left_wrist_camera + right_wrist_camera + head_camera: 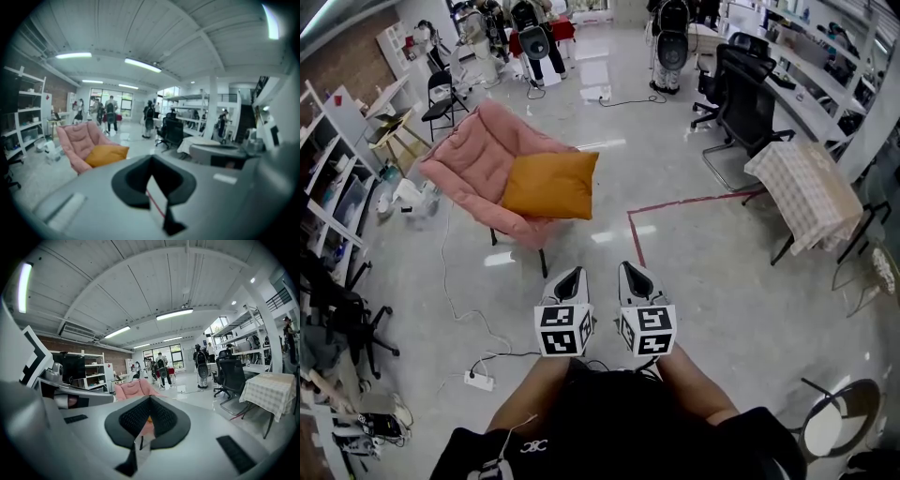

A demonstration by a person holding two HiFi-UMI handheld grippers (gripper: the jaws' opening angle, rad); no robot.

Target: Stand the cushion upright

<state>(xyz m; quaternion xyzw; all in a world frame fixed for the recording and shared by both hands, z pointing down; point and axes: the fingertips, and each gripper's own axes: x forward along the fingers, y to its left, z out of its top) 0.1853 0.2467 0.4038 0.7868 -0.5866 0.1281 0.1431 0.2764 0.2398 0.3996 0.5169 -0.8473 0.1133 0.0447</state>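
1. Closest to the lens, in each gripper view, are that gripper's own fingers. Those of the left gripper (151, 158) are pressed together at the tip, and those of the right gripper (150, 399) also. Nothing is pinched between them.
2. In the head view both grippers stand side by side at the lower centre, the left gripper (572, 277) just beside the right gripper (630, 272). They are above the bare floor (712, 281) and point toward the upper left of the frame. I judge they are held so because the person is facing the cushion and has not reached it.
3. Well apart from the fingers, in the upper left of the head view, the orange cushion (550, 184) lies on the seat of a pink folding chair (478, 150). It lies flat and leans a little, with one corner over the seat's front edge. The left gripper view shows it the same way, cushion (107, 154) on chair (77, 138). It is not yet upright.
4. My judgement is that the pink backrest is the natural support to lean the cushion against.
5. About containers: none belongs to this task. White shelves (333, 178) at the left edge hold small things, too small to name.
6. At the right, a surface with a checked cloth (811, 192) stands far from the chair.
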